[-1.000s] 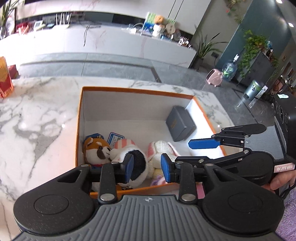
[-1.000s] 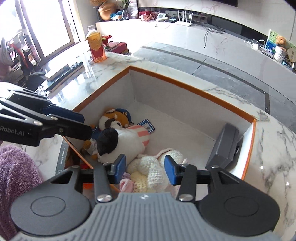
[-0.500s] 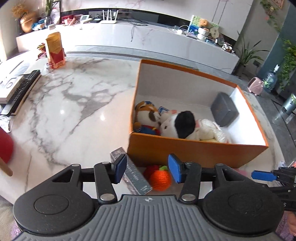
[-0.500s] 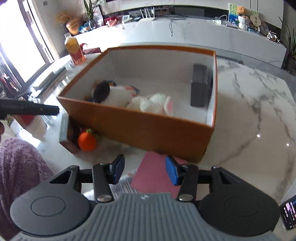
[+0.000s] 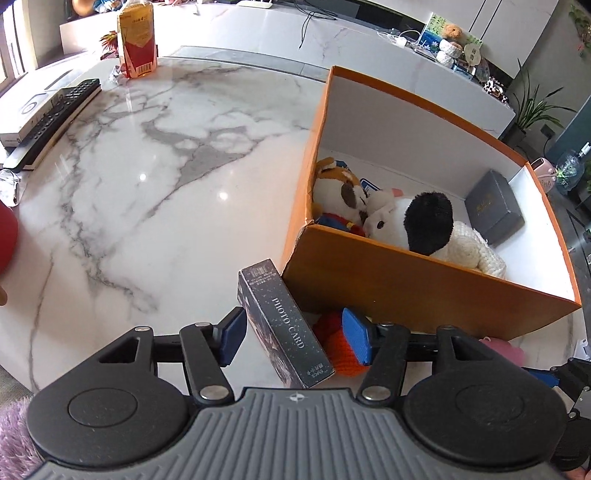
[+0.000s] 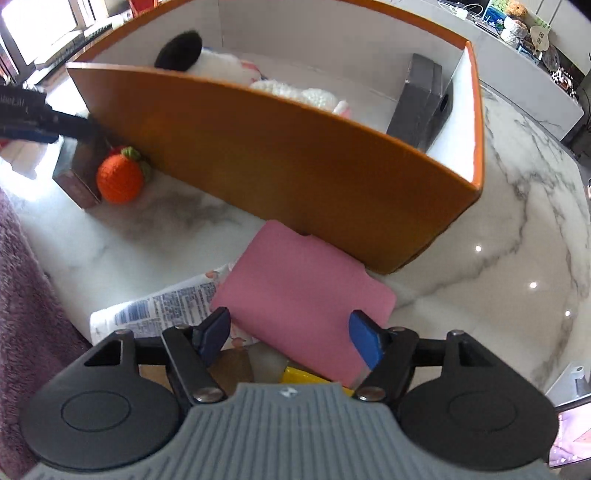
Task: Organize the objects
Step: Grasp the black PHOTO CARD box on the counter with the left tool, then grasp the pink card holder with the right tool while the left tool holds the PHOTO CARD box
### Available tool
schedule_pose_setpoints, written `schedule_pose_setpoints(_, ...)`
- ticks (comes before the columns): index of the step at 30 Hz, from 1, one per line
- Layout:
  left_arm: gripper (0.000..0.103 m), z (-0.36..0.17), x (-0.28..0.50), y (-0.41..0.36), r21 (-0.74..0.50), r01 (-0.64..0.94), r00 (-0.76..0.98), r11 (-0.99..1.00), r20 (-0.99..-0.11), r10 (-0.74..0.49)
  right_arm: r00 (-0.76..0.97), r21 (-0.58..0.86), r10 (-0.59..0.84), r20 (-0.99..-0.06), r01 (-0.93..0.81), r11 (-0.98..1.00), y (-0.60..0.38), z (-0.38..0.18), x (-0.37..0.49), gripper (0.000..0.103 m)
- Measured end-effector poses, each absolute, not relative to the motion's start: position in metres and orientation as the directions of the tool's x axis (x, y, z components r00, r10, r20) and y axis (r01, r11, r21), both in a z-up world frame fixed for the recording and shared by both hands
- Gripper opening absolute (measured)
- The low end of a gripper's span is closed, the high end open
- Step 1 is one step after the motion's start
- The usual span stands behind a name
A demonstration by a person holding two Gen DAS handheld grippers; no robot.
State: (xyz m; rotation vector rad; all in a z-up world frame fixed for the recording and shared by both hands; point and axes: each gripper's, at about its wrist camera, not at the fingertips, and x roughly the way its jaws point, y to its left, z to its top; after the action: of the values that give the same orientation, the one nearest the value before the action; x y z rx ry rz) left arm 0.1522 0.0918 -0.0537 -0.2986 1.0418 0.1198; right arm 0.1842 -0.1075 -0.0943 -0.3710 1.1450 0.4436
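Both grippers have come out of the orange box and down to the loose items.

Left wrist view: the left gripper is wide open around the photo card box, with the knitted orange beside it. Right wrist view: the right gripper is wide open over the pink card. These 3 things are still outside the box.

I'm working in a home living room, by the look of it. My view sits over a white marble table with a TV remote near its far left edge and a drink bottle at the far edge. Beyond it runs a long white counter carrying a router, cables and small ornaments, with potted plants at its right end.
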Motion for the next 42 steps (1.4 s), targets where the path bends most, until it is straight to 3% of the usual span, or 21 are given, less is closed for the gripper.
schedule_pose_setpoints(9, 0.068, -0.065, 0.16, 0.093, -0.195, -0.252, 0.473, 0.948, -0.88, -0.056, 0.364, -0.124, 0.113, -0.924, -0.568, 0.814, -0.096, -0.105, 0.184, 0.091)
schedule_pose_setpoints(13, 0.067, -0.07, 0.162, 0.095, -0.211, -0.261, 0.46, 0.942, -0.885, -0.071, 0.378, -0.143, 0.11, -0.919, -0.581, 0.801, -0.097, -0.107, 0.181, 0.089)
schedule_pose_setpoints(17, 0.062, -0.072, 0.163, 0.095, -0.214, -0.265, 0.452, 0.94, -0.889, -0.075, 0.399, -0.182, 0.09, -0.912, -0.594, 0.783, -0.097, -0.104, 0.175, 0.073)
schedule_pose_setpoints(19, 0.05, -0.073, 0.162, 0.096, -0.205, -0.27, 0.447, 0.941, -0.892, -0.066, 0.404, -0.185, 0.098, -0.91, -0.606, 0.774, -0.097, -0.101, 0.17, 0.065)
schedule_pose_setpoints(20, 0.046, -0.073, 0.162, 0.097, -0.194, -0.274, 0.444, 0.942, -0.895, -0.055, 0.405, -0.188, 0.1, -0.909, -0.612, 0.768, -0.096, -0.099, 0.167, 0.056)
schedule_pose_setpoints(22, 0.042, -0.073, 0.162, 0.1, -0.202, -0.278, 0.442, 0.939, -0.895, -0.062, 0.4, -0.178, 0.115, -0.909, -0.624, 0.761, -0.096, -0.093, 0.161, 0.029)
schedule_pose_setpoints(23, 0.041, -0.072, 0.161, 0.101, -0.203, -0.278, 0.441, 0.939, -0.896, -0.063, 0.398, -0.17, 0.119, -0.91, -0.618, 0.768, -0.097, -0.09, 0.161, 0.002)
schedule_pose_setpoints(24, 0.036, -0.071, 0.161, 0.101, -0.197, -0.28, 0.438, 0.939, -0.897, -0.058, 0.383, -0.149, 0.123, -0.915, -0.608, 0.78, -0.099, -0.088, 0.162, 0.0)
schedule_pose_setpoints(28, 0.027, -0.07, 0.157, 0.105, -0.173, -0.288, 0.428, 0.942, -0.903, -0.035, 0.385, -0.143, 0.121, -0.915, -0.59, 0.794, -0.099, -0.087, 0.164, 0.0)
schedule_pose_setpoints(34, 0.027, -0.07, 0.147, 0.109, -0.194, -0.273, 0.422, 0.942, -0.904, -0.064, 0.4, -0.143, 0.133, -0.907, -0.588, 0.796, -0.105, -0.083, 0.162, 0.004)
schedule_pose_setpoints(37, 0.027, -0.065, 0.139, 0.102, -0.192, -0.237, 0.43, 0.952, -0.9, -0.074, 0.407, -0.154, 0.122, -0.905, -0.582, 0.799, -0.111, -0.081, 0.166, 0.01)
schedule_pose_setpoints(41, 0.027, -0.056, 0.131, 0.091, -0.206, -0.188, 0.44, 0.96, -0.892, -0.105, 0.42, -0.181, 0.104, -0.902, -0.585, 0.791, -0.118, -0.08, 0.169, 0.034)
schedule_pose_setpoints(42, 0.027, -0.054, 0.13, 0.088, -0.209, -0.175, 0.442, 0.962, -0.89, -0.113, 0.419, -0.188, 0.099, -0.902, -0.59, 0.785, -0.119, -0.081, 0.17, 0.034)
